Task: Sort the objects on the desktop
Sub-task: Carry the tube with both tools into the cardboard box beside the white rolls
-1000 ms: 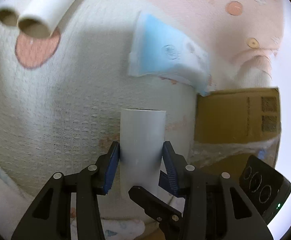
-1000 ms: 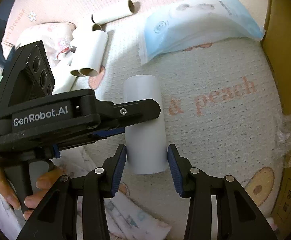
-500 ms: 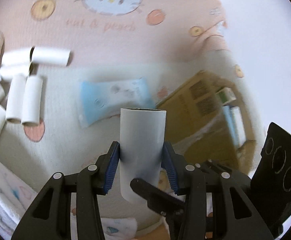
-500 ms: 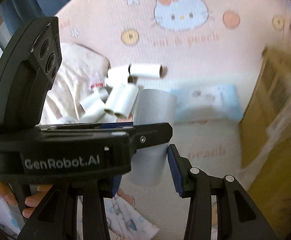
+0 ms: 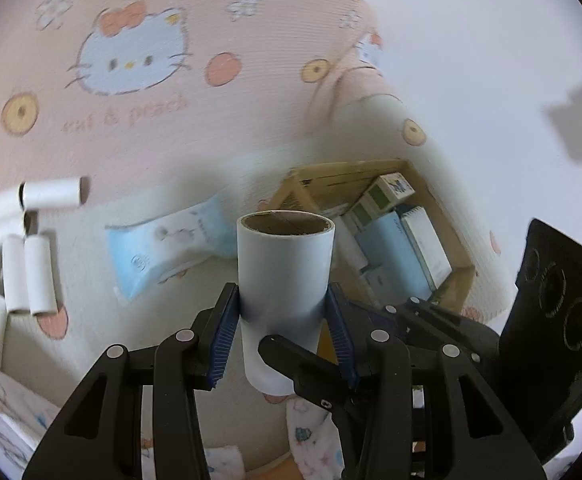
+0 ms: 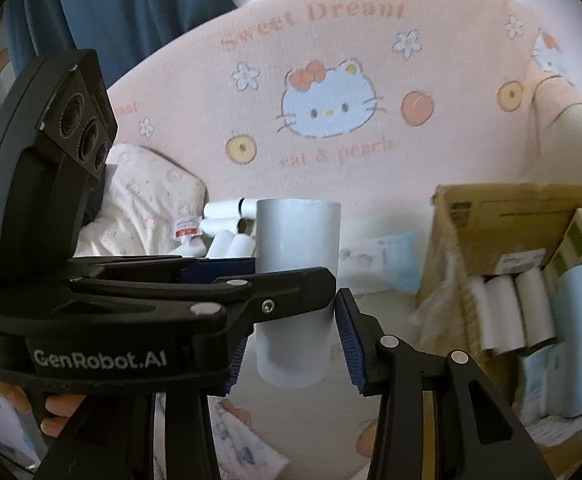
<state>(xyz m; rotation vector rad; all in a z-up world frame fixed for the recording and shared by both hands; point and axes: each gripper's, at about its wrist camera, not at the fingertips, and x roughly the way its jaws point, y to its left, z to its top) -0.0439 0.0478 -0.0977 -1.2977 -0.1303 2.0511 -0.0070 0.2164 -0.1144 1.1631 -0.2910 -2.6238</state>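
Above the pink bedding [image 5: 251, 60], left gripper [image 5: 283, 320] fingers clamp the upright tube [image 5: 285, 264]; right gripper [image 6: 291, 340] fingers flank it, apart.

Soft daylight, even exposure; background motion-blurred, worst at cardboard box [image 6: 451, 216]; fisheye bends edges, dark corner vignette.

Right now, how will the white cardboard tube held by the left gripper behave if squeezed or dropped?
The white cardboard tube is hollow, so probably light and crushable under a hard squeeze by the left gripper. Its round shape suggests it would roll if dropped on its side.
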